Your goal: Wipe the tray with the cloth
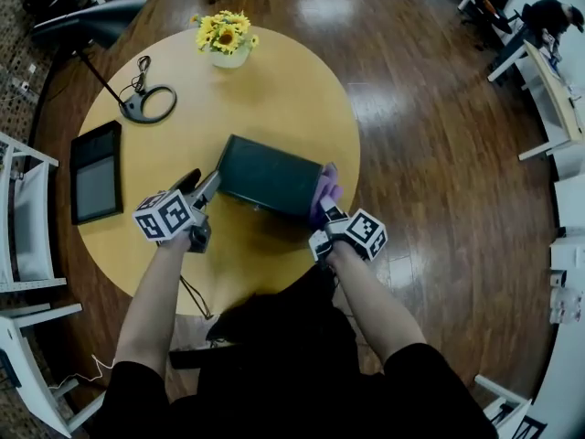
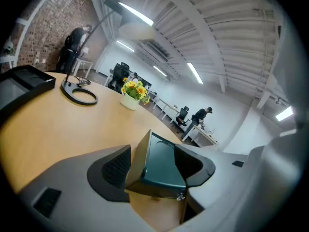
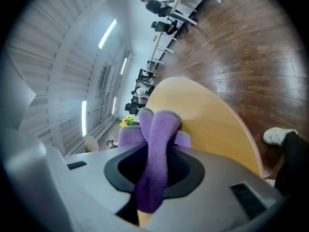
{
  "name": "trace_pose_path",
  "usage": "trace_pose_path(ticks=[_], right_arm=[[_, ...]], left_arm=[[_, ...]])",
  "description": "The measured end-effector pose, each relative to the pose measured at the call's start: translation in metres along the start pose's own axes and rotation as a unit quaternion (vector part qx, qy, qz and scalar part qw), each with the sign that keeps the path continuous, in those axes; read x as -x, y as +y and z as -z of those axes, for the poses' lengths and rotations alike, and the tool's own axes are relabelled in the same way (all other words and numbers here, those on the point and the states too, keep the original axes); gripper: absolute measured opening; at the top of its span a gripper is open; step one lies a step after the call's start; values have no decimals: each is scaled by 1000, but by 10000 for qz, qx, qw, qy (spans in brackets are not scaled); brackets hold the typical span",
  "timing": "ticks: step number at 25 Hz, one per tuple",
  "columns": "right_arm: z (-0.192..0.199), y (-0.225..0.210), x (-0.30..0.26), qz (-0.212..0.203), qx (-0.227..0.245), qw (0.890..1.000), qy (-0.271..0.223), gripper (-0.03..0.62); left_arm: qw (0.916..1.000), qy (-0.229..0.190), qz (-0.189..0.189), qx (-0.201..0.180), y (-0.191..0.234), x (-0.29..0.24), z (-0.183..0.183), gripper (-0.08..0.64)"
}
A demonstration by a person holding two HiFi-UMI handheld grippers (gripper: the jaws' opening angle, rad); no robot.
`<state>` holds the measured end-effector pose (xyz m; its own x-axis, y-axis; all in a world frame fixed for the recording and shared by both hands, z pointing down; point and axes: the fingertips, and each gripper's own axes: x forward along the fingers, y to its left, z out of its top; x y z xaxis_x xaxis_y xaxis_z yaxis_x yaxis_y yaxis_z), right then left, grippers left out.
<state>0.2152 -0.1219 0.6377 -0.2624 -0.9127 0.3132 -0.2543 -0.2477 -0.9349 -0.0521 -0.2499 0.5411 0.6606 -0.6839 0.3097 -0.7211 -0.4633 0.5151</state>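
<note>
A dark green tray [image 1: 270,174] lies in the middle of the round wooden table [image 1: 283,90]. My left gripper [image 1: 208,187] is at the tray's left corner. In the left gripper view that corner of the tray [image 2: 161,166] sits between the wide-apart jaws of the left gripper [image 2: 152,170], and looks tilted up off the table. My right gripper [image 1: 326,205] is shut on a purple cloth [image 1: 327,187] at the tray's right edge. In the right gripper view the cloth [image 3: 157,139] stands folded between the pads of the right gripper [image 3: 154,170] and hides the tray.
A pot of yellow flowers [image 1: 226,39] stands at the table's far side. A lamp with a ring base [image 1: 151,105] and a black tablet [image 1: 96,172] are on the left. White chairs [image 1: 23,218] flank the table's left; wooden floor lies to the right.
</note>
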Motion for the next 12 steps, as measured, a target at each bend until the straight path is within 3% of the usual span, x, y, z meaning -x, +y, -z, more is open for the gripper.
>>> trace_pose_path(ticks=[5, 9, 12], right_arm=[[25, -7, 23, -16, -28, 10000, -82, 87], [30, -6, 32, 90, -233, 9995, -168, 86], [23, -6, 37, 209, -68, 9998, -39, 83]], left_arm=[[9960, 786, 397, -123, -9, -39, 32, 276], [9964, 729, 438, -2, -16, -36, 38, 288], [9971, 643, 403, 96, -25, -24, 40, 288]])
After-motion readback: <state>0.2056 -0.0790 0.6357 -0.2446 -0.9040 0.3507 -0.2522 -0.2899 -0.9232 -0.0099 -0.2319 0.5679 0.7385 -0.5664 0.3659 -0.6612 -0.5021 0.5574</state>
